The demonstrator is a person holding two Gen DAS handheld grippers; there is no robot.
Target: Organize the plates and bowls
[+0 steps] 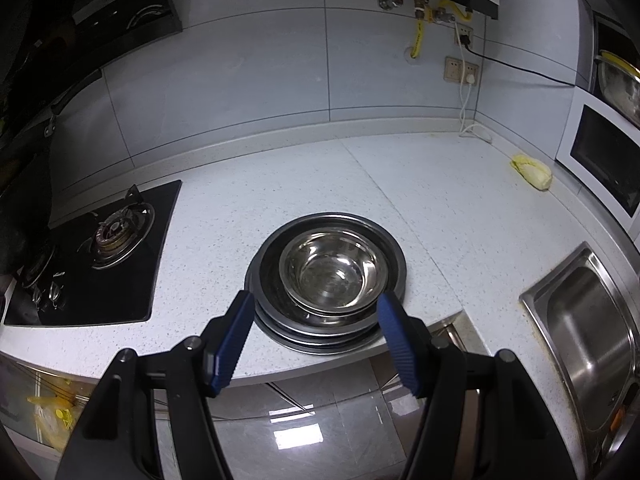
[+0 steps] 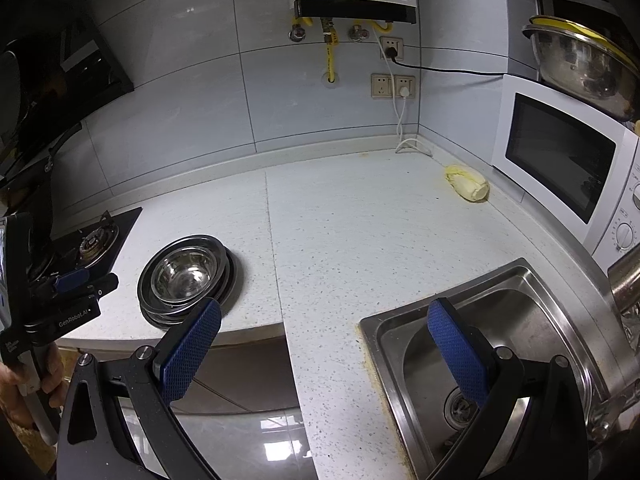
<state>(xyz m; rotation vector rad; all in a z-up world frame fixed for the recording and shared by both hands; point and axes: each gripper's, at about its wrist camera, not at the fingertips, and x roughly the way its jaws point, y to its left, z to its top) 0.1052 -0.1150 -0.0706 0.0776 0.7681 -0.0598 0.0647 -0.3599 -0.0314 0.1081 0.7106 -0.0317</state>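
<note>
A steel bowl [image 1: 334, 274] sits on a stack of steel plates [image 1: 276, 320] near the front edge of the white counter [image 1: 420, 216]. My left gripper [image 1: 316, 308] is open and empty, just in front of the stack, its blue pads on either side of the near rim without touching. In the right wrist view the bowl [image 2: 184, 274] and plates [image 2: 228, 280] lie at the left. My right gripper [image 2: 326, 316] is open and empty, above the counter edge between the stack and the sink. The left gripper [image 2: 70, 280] shows at the far left.
A steel sink [image 2: 500, 344] is set in the counter at right, a black gas hob [image 1: 100, 264] at left. A microwave [image 2: 560, 168] stands at the right with a big steel bowl [image 2: 580, 68] on top. A yellow cabbage [image 2: 468, 182] lies near the corner. Cables hang from wall sockets [image 2: 394, 86].
</note>
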